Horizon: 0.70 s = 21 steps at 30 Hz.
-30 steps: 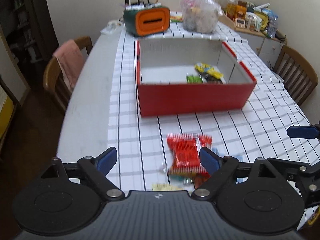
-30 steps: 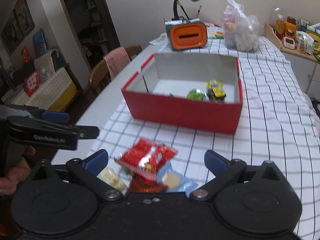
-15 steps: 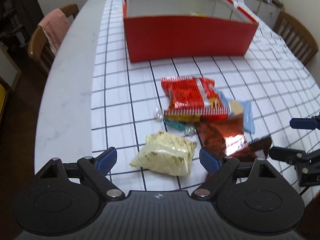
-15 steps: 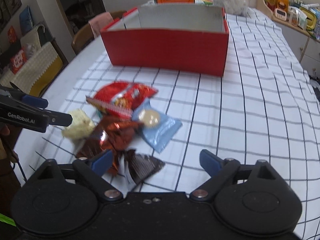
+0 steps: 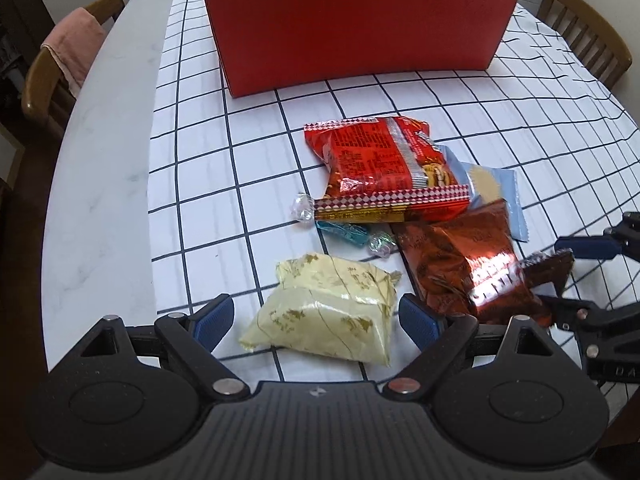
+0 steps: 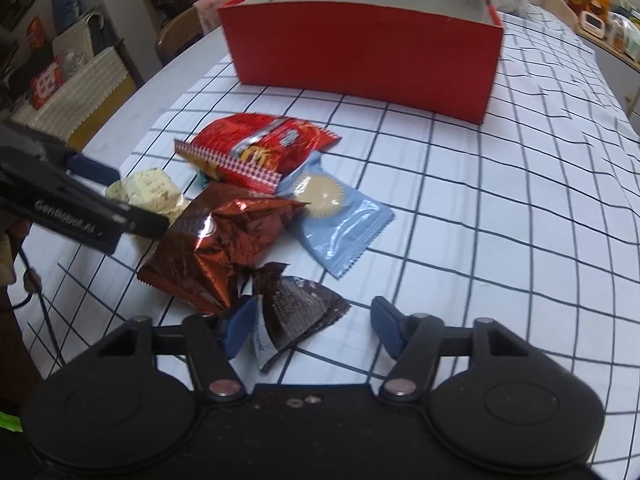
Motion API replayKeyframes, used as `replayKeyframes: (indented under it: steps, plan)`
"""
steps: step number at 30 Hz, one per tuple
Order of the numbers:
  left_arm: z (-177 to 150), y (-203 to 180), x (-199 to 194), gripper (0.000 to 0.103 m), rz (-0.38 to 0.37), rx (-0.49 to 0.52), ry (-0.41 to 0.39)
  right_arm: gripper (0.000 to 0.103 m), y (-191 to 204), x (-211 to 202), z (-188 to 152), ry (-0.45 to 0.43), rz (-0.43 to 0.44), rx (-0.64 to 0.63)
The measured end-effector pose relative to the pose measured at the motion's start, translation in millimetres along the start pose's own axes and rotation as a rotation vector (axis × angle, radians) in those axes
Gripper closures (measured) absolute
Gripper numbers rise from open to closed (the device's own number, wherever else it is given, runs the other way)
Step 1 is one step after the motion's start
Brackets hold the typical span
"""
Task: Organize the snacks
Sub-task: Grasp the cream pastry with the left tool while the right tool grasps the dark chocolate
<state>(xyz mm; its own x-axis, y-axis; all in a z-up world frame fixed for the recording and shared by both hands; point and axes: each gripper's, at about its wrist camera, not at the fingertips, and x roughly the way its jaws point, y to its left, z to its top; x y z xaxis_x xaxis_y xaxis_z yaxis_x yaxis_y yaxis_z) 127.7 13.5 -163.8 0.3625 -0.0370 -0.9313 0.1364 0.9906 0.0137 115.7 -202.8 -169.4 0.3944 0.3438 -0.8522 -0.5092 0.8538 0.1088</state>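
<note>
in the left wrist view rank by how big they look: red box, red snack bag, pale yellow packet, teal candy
1. red box
2. and 3. red snack bag and pale yellow packet: they look alike, and the packet lies nearer the camera, so I won't rank them
4. teal candy

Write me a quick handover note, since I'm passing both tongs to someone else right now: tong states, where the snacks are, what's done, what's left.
Left tongs: open, straddling the pale yellow packet, not pressing it.
Right tongs: jaws have just been closing around the dark brown packet; one pad touches, the other is clear.
On the checked cloth: red packet, copper foil packet, light blue packet, teal wrapped candy.
Red box: beyond the pile; contents hidden.
Left: grip both packets and box all six snacks.
</note>
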Motion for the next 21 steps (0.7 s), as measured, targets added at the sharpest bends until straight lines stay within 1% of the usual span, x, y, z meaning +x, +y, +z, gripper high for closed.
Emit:
replayKeyframes:
  steps: [5, 7, 9, 13, 15, 21]
  plan:
    - [1.4, -1.4, 4.0, 0.014, -0.009, 0.027, -0.006, 0.052, 5.8, 5.4, 0.9, -0.003, 0.012, -0.032]
    - [0.9, -1.6, 5.5, 0.015, -0.013, 0.034, -0.004, 0.053, 7.6, 7.1, 0.4, 0.002, 0.018, -0.040]
    - [1.0, -0.9, 7.0, 0.026, -0.021, 0.035, 0.003, 0.054, 10.0, 7.8, -0.5, -0.002, 0.012, -0.058]
    - [-0.2, 0.9, 6.5, 0.030, -0.023, 0.026, 0.000, 0.058, 12.0, 7.8, -0.7, -0.007, 0.004, -0.061]
    - [-0.8, 1.6, 5.6, 0.037, -0.025, 0.022, -0.002, 0.060, 13.3, 7.2, -1.0, -0.008, 0.002, -0.063]
    - [-5.6, 5.1, 3.8, 0.041, -0.025, -0.004, -0.007, 0.065, 17.7, 4.8, -4.3, -0.022, -0.016, -0.070]
